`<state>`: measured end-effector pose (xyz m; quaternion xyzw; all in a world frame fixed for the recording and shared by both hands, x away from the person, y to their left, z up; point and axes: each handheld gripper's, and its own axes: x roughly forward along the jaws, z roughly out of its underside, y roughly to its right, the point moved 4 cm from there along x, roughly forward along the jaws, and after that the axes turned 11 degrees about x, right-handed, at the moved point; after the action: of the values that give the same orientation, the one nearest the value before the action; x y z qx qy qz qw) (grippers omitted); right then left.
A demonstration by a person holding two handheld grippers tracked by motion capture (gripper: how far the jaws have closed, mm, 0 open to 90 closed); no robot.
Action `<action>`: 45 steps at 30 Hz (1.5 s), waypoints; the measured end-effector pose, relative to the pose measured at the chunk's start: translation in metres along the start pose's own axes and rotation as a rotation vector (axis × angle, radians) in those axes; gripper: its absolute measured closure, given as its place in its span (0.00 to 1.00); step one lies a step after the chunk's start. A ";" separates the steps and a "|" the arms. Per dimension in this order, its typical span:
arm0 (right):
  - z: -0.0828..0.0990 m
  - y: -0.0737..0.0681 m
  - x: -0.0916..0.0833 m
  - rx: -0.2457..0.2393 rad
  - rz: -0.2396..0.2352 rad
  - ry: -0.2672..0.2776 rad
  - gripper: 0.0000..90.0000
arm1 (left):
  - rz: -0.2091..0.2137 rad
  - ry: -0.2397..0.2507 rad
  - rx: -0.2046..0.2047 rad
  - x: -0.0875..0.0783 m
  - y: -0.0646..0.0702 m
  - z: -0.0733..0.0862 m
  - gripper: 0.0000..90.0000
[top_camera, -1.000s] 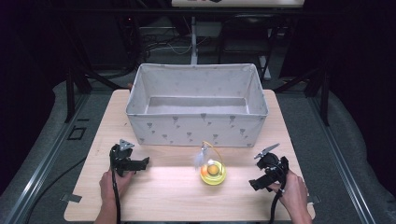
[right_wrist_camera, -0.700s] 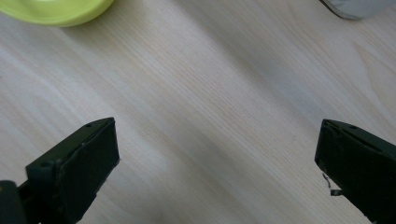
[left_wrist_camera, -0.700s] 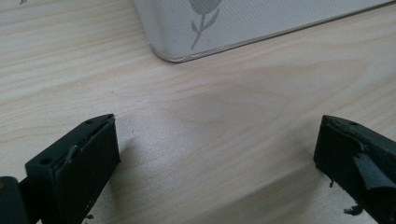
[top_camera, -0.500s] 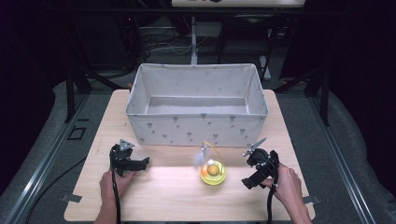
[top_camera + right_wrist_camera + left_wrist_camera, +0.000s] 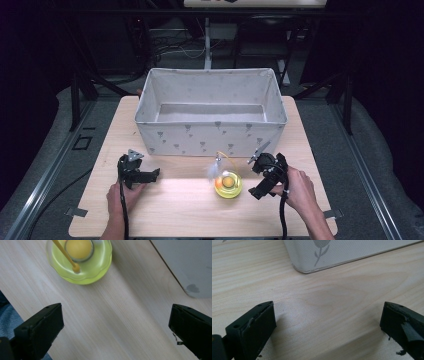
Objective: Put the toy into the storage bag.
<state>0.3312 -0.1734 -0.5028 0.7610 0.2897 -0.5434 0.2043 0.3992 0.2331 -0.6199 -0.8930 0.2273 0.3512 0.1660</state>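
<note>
right gripper point(image 5: 260, 176), jaws spread wide, nears the yellow-green toy point(image 5: 228, 185) on the tabletop point(image 5: 175, 210) before the fabric bin point(image 5: 210, 135); left gripper point(image 5: 142, 175) rests open. next, likely: straddle the toy, close.

Left tongs point(image 5: 150, 175) agape, right tongs point(image 5: 256, 177) agape

High view: fixed above the person's edge of the table point(image 5: 165, 220), facing forward and down, far enough to take in the whole fabric box point(image 5: 210, 117) and the floor around it. Left gripper view: very near the tabletop, aimed at the box's lower corner point(image 5: 307, 270). Right gripper view: close over the wood, facing the yellow toy point(image 5: 80, 262) in front of the box, box wall point(image 5: 185, 262) at the edge. All three share that box.
</note>
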 end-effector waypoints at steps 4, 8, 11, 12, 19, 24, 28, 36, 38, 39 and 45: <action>-0.009 -0.009 -0.004 -0.044 -0.014 0.001 0.00 | 0.000 0.000 -0.001 0.000 0.000 0.000 0.00; -0.020 -0.016 -0.012 -0.081 -0.022 0.006 0.00 | 0.000 0.000 -0.001 0.000 0.000 0.000 0.00; -0.027 -0.021 -0.018 -0.109 -0.023 0.004 0.00 | 0.000 0.000 0.000 0.000 0.000 0.000 0.00; -0.030 -0.023 -0.019 -0.113 -0.024 0.013 0.00 | 0.000 0.001 0.000 0.000 0.000 0.000 0.00; -0.047 -0.037 -0.023 -0.172 -0.043 -0.010 0.00 | 0.000 -0.001 0.000 0.000 0.000 0.000 0.00; -0.057 -0.047 -0.028 -0.208 -0.068 -0.042 0.31 | 0.000 -0.001 0.000 0.000 0.000 0.000 0.00; -0.060 -0.049 -0.030 -0.224 -0.051 -0.063 0.55 | 0.001 -0.001 0.000 0.000 0.000 0.000 0.00; -0.063 -0.049 -0.028 -0.239 -0.043 -0.087 0.86 | 0.001 -0.001 0.000 0.000 0.000 0.000 0.00; -0.064 -0.048 -0.027 -0.245 -0.049 -0.091 0.92 | 0.001 -0.002 0.000 0.000 0.000 0.000 0.00; -0.064 -0.048 -0.027 -0.247 -0.042 -0.095 0.95 | 0.000 -0.001 0.000 0.000 0.000 0.000 0.00; -0.069 -0.047 -0.025 -0.242 -0.048 -0.098 0.98 | 0.000 -0.002 0.000 0.000 0.000 0.000 0.00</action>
<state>0.3433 -0.1004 -0.4562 0.6963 0.3610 -0.5456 0.2953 0.3995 0.2332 -0.6198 -0.8926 0.2271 0.3521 0.1663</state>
